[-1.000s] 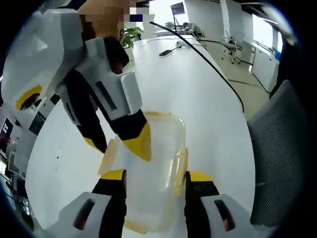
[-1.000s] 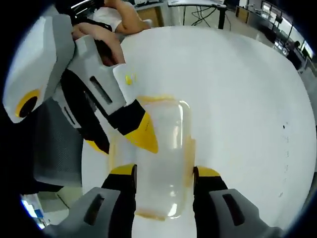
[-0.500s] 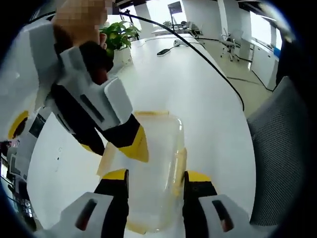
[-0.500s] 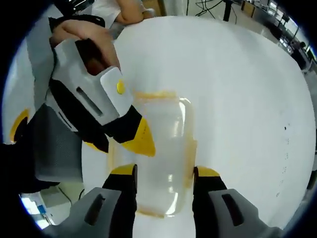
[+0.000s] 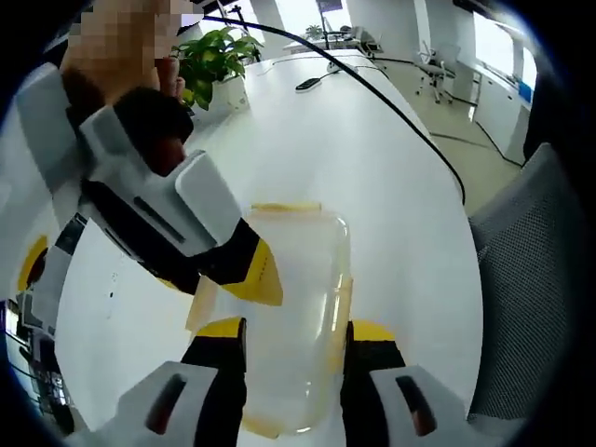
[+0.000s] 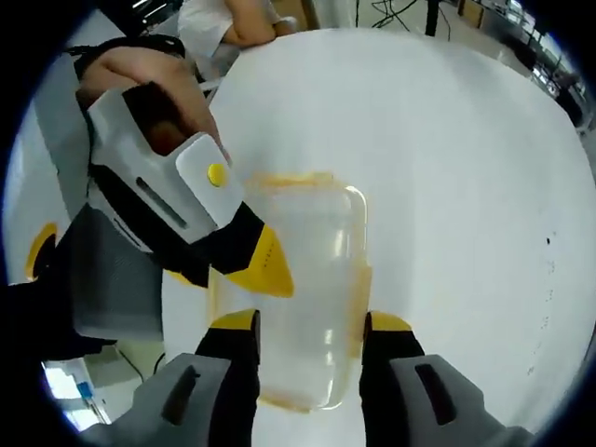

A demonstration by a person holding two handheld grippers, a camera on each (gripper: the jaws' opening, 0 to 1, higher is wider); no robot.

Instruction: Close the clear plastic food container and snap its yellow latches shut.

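The clear plastic container (image 5: pixel 296 279) lies on the white table (image 5: pixel 391 186) with its lid on. Yellow latches show at its far end (image 5: pixel 284 207) and along its right side (image 5: pixel 341 300); the left latch (image 5: pixel 201 300) flares outward. My left gripper (image 5: pixel 293 331) is open, its yellow-tipped jaws straddling the container's near part. My right gripper (image 5: pixel 216 277) reaches in from the upper left, open, one fingertip at the lid's left edge. In the right gripper view the container (image 6: pixel 317 270) sits between my right gripper's (image 6: pixel 312 324) open jaws, with the left gripper (image 6: pixel 228 273) at its left edge.
A potted plant (image 5: pixel 209 60), a dark handset (image 5: pixel 310 84) and a black cable (image 5: pixel 410 121) lie farther along the table. A grey mesh chair (image 5: pixel 531 261) stands at the table's edge. A person (image 6: pixel 233 19) sits at the far side.
Both views have shifted slightly with the hands. In each view the other gripper has swung a little lower over the container's left edge. The container has stayed in place.
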